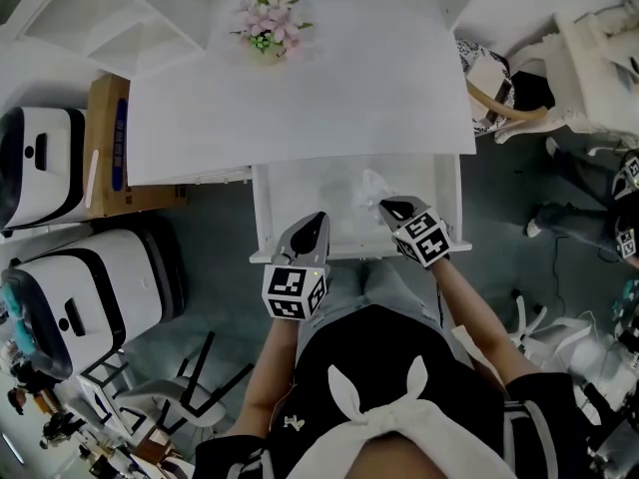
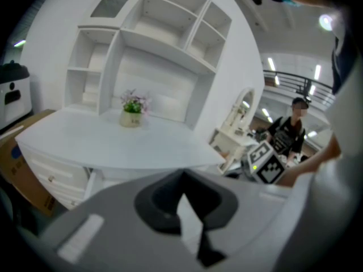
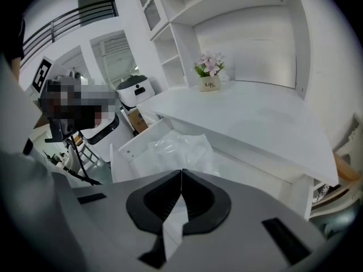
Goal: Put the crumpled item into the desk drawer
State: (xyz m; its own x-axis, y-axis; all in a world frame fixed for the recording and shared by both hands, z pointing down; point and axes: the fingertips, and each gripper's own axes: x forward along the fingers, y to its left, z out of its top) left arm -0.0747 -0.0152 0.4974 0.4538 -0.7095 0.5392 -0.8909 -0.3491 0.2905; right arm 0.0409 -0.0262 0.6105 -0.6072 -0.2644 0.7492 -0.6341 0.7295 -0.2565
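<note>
Seen from overhead, the open white desk drawer [image 1: 258, 213] already holds the crumpled clear plastic film [image 1: 366, 190], which lies toward the drawer's right side. The left gripper [image 1: 313, 230] hangs over the drawer's front part, and the right gripper [image 1: 398, 209] is just beside the film.

In the left gripper view, the jaws are pressed together on nothing.

In the right gripper view, the jaws are likewise closed and empty, with the film inside the drawer beyond them. The film looks feather-light, soft and slippery, so I'd pinch a raised fold.
</note>
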